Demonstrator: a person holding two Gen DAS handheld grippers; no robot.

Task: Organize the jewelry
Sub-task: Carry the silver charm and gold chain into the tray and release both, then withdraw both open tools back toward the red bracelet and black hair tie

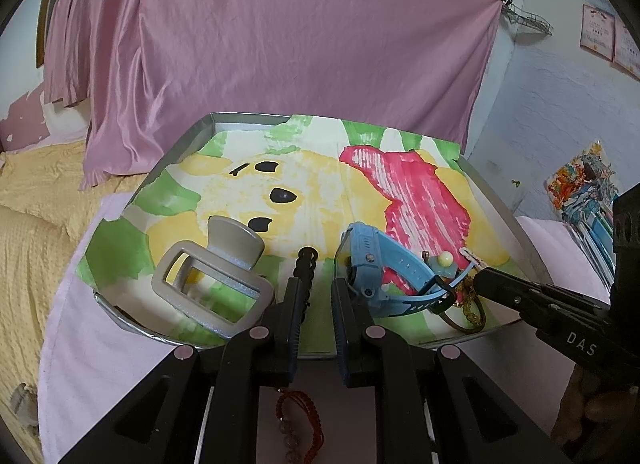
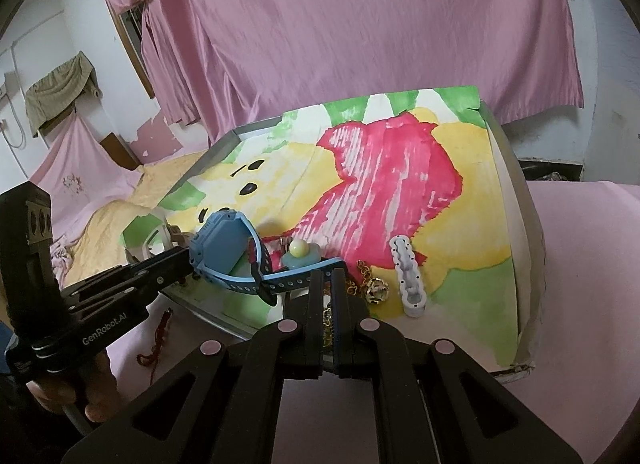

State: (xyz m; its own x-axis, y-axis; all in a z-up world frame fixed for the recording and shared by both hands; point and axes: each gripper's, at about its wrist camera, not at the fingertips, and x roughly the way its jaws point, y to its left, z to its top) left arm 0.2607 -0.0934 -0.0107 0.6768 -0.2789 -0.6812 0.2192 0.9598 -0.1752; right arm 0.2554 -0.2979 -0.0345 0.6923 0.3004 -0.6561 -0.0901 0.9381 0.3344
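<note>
Both grippers: left gripper [image 1: 316,296] nearly closed, right gripper [image 2: 329,284] closed; I can't tell what either grips. Blue watch [image 1: 384,268] touches left's tip, frame centre.

The tray [image 1: 224,120], lined with a painted yellow, green and red sheet, is the landmark. At its near edge the left gripper [image 1: 316,296] stands nearly closed, with a black beaded strand [image 1: 306,268] beside its left finger. A grey hair claw [image 1: 216,276] lies left of it, a blue watch [image 1: 384,268] right. The right gripper [image 1: 484,278] reaches in from the tray's right side, jaws together.
</note>
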